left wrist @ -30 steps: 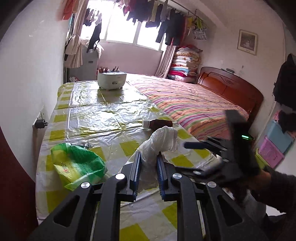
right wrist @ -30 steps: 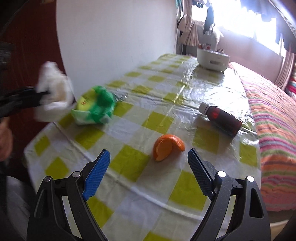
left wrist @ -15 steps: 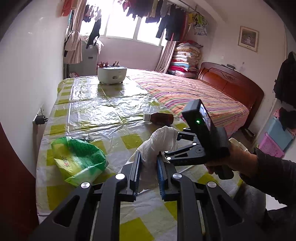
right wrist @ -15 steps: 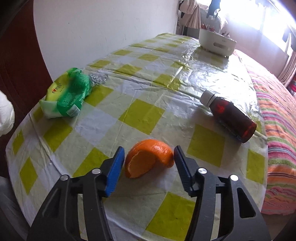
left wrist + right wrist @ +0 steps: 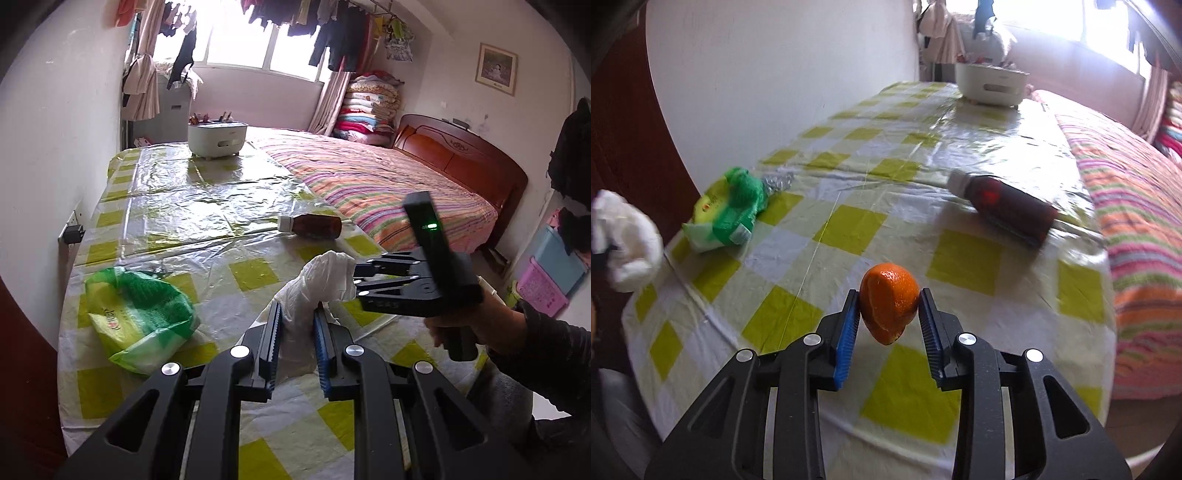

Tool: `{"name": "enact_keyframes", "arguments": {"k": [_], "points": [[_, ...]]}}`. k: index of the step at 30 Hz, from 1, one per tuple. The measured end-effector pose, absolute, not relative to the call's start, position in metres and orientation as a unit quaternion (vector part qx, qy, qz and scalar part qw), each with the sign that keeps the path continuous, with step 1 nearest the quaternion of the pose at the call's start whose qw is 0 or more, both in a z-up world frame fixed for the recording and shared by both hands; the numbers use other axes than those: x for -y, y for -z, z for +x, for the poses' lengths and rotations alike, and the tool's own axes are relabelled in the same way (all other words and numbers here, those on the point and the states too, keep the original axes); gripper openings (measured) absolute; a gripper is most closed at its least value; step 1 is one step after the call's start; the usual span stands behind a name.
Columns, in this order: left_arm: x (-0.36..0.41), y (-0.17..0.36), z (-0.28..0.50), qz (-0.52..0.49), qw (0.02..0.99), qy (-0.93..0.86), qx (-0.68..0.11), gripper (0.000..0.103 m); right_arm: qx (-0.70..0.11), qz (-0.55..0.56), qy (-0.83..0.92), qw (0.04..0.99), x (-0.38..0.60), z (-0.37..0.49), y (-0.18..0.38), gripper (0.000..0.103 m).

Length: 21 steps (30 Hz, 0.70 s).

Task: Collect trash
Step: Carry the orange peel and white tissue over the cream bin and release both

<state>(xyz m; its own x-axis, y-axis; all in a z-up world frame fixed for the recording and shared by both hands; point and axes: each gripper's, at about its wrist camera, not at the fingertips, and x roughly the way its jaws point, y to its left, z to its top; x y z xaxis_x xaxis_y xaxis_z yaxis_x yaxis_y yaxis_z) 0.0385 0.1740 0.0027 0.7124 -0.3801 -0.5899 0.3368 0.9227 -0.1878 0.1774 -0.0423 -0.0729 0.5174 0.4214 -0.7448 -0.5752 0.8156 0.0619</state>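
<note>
My left gripper [image 5: 297,314] is shut on a crumpled white plastic bag [image 5: 321,273] held above the near table edge; the bag shows far left in the right wrist view [image 5: 628,240]. My right gripper [image 5: 888,295] has its jaws closing, and their blue pads touch both sides of a piece of orange peel [image 5: 888,306] over the checked tablecloth. From the left wrist view the right gripper [image 5: 356,282] sits just right of the white bag, a hand on its grip. A green and yellow bag [image 5: 140,314] and a brown bottle [image 5: 314,225] lie on the table.
The table [image 5: 905,387] carries a yellow-checked cloth under clear plastic. A scrap of foil [image 5: 777,181] lies beside the green bag. A white pot [image 5: 217,138] stands at the far end. A striped bed [image 5: 369,177] runs along the right, a wall along the left.
The right gripper moved up to the orange peel and its wide jaws came together around it. The left gripper kept its hold on the white bag and stayed put.
</note>
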Motion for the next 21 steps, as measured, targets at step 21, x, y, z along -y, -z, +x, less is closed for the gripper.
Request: {"name": "enact_keyframes", "arguments": {"k": [21], "points": [[-0.098,0.004,0.053,0.010,0.907,0.250,-0.339,0.018,-0.381,0.002,-0.129,0.915,0.257,0.084,0.035,0.032]]}}
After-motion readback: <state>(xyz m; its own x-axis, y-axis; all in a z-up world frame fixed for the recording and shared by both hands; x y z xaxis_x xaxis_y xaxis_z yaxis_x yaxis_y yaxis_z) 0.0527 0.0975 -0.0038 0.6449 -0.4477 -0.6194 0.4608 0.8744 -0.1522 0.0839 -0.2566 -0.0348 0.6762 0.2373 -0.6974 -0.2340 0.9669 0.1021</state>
